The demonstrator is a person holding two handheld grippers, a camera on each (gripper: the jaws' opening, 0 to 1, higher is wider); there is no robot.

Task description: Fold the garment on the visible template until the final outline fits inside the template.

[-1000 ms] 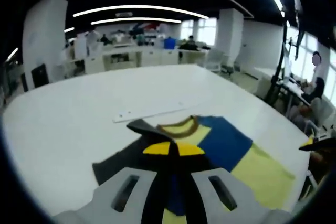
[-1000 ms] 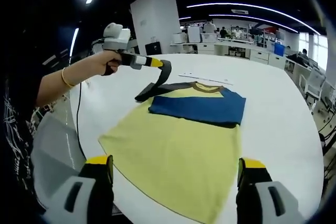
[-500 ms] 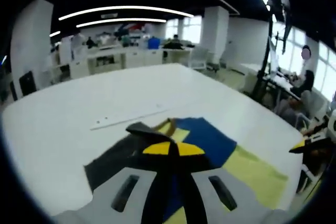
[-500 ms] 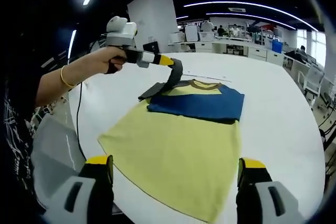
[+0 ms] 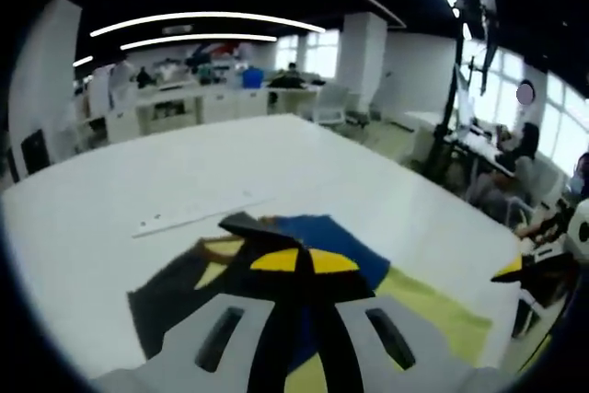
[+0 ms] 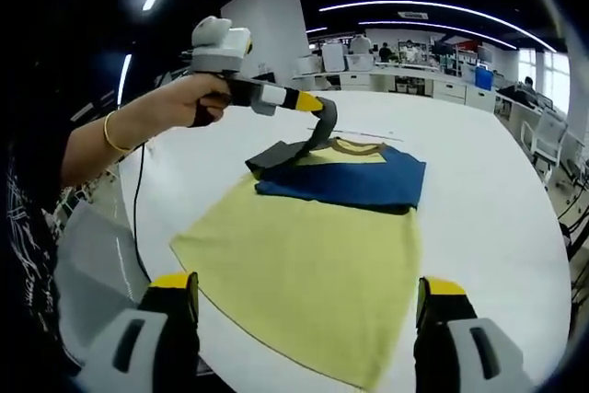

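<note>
A yellow garment (image 6: 308,264) with a blue band across its chest is lying flat on a round white desk (image 6: 488,200) in an open-plan office. In the right gripper view, a hand (image 6: 189,98) is holding the left gripper (image 6: 313,106) above the collar end of the garment, its yellow-tipped fingers (image 6: 306,101) pinched together on a dark grey sleeve (image 6: 293,146) that is hanging from them down to the desk. The same view is taking in the whole garment, its hem near the desk's near edge, and the right gripper (image 6: 308,306) at the bottom of the picture, its fingers standing wide apart and holding nothing, just short of the hem. The left gripper view is looking from the opposite end: the dark sleeve (image 5: 244,225) is sticking up from between the closed yellow tips of the left gripper (image 5: 304,260), and a thin white strip (image 5: 198,213) is lying on the desk just beyond the collar. That view is also catching rows of workstations (image 5: 207,98) in the background.
</note>
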